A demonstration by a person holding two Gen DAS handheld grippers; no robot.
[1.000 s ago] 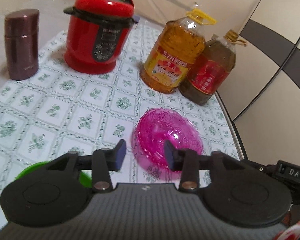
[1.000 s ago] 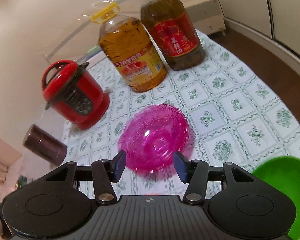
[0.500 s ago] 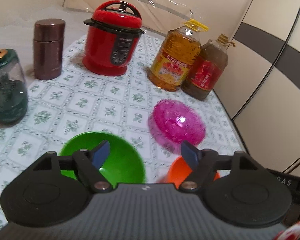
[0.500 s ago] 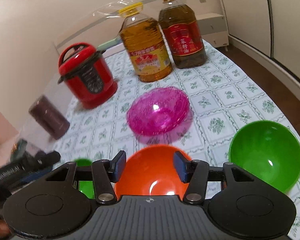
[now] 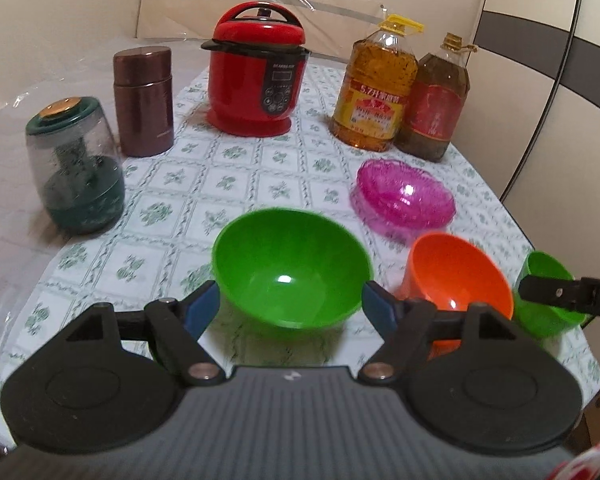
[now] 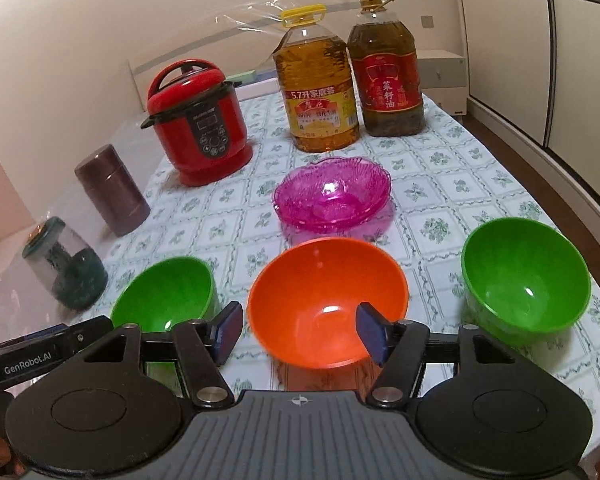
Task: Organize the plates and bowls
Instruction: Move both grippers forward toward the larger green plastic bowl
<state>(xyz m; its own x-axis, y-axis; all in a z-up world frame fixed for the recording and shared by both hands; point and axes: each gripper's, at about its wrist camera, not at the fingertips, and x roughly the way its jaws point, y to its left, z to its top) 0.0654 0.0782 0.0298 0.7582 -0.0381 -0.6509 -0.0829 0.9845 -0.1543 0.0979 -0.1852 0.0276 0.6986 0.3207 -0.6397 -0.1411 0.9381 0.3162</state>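
Observation:
A pink glass bowl (image 6: 332, 196) stands mid-table in front of the oil bottles. Three plastic bowls line the near edge: a green bowl (image 6: 164, 296) on the left, an orange bowl (image 6: 328, 300) in the middle and a second green bowl (image 6: 526, 276) on the right. My right gripper (image 6: 300, 332) hovers at the orange bowl, which shows between its fingertips; its jaws are opening and no pad presses on the bowl. My left gripper (image 5: 290, 308) is open wide, framing the left green bowl (image 5: 292, 268) without touching it. The orange bowl (image 5: 460, 276) and pink glass bowl (image 5: 406, 200) lie to its right.
A red pressure cooker (image 6: 198, 128), two large oil bottles (image 6: 318, 96) (image 6: 388, 76), a brown flask (image 6: 110, 190) and a glass jar with a dark green base (image 6: 66, 268) stand along the back and left. The table's edge (image 5: 520, 220) curves close past the right-hand bowls.
Both grippers have drawn back from the pink bowl, bringing the orange and green bowls into view. The left jaws have spread much wider, and the right jaws have widened a little.

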